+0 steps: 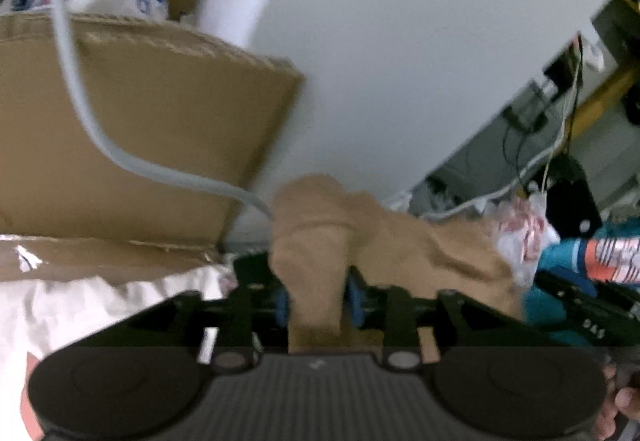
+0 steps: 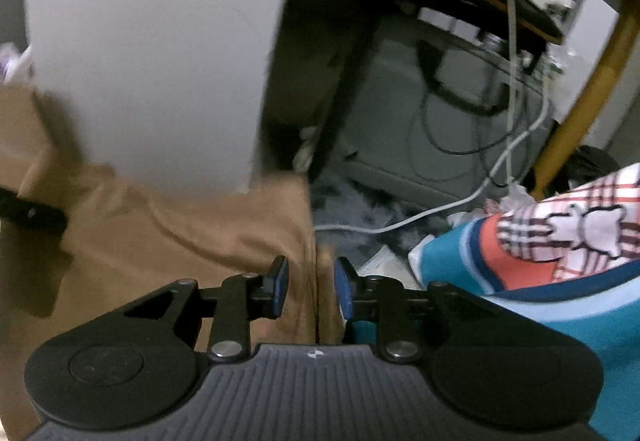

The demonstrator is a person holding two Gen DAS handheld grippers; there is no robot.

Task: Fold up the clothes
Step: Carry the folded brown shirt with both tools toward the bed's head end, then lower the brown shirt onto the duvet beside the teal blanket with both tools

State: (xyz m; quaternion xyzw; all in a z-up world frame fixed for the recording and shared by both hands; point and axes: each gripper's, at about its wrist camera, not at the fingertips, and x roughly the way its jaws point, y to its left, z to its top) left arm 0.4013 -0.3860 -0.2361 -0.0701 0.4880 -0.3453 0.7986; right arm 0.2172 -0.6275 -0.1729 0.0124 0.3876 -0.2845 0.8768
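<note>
Right now, in the left wrist view, your left gripper [image 1: 318, 299] is pinching a bunched fold of the tan garment [image 1: 400, 241] between its blue pads [image 1: 281, 305]. The cloth is rising in a lump just ahead of the fingers and trailing off to the gripper's right. To the left of the gripper, an open cardboard box [image 1: 152, 129] is standing with a grey cable [image 1: 80, 89] drooping across its face, and crinkled white plastic [image 1: 100, 301] is lying below it. Ahead, a pale wall panel [image 1: 420, 41] is filling the view. To the right, a teal, orange and white cloth [image 1: 600, 261] is showing, and your fingers [image 1: 618, 401] are curling around the housing at the lower right edge.

In the right wrist view, your right gripper [image 2: 311, 291] is closing narrowly on the hanging edge of the same tan garment [image 2: 180, 241], with both blue pads [image 2: 281, 287] pressing against the fabric. The cloth is spreading away to the gripper's left and downward. To the right, the teal cloth with a plaid and orange print [image 2: 560, 241] is lying close by. Ahead, loose cables [image 2: 460, 201] are trailing over a cluttered floor beside a yellow frame leg [image 2: 592, 89]. Everything is somewhat motion-blurred.
</note>
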